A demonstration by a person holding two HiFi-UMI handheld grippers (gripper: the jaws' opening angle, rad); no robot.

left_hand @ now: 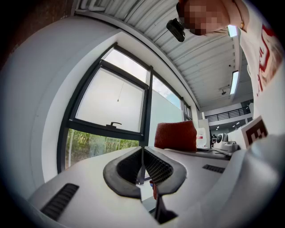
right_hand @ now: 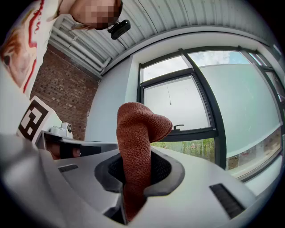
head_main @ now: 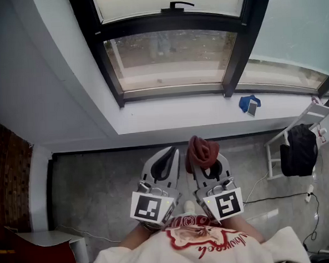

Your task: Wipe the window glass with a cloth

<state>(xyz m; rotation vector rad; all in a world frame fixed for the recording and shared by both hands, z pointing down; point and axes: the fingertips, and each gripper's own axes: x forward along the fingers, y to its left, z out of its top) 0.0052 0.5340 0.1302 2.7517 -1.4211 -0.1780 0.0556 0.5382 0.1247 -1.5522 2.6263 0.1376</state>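
Note:
A rust-red cloth (head_main: 202, 150) sticks up out of my right gripper (head_main: 209, 165), whose jaws are clamped on its lower part; in the right gripper view the cloth (right_hand: 139, 129) rises between the pads and folds over at the top. My left gripper (head_main: 168, 153) is held beside it, shut with nothing between its jaws (left_hand: 142, 153). Both are held low over the floor, well short of the window glass (head_main: 171, 58). The dark-framed window has a frosted upper pane (head_main: 167, 0) with a black handle (head_main: 177, 5).
A white sill (head_main: 174, 113) runs below the window, with a blue item (head_main: 250, 103) lying on it at the right. A white rack (head_main: 279, 149) with a black bag (head_main: 299, 150) stands at the right, cables beside it. A brick wall (head_main: 9, 176) is at the left.

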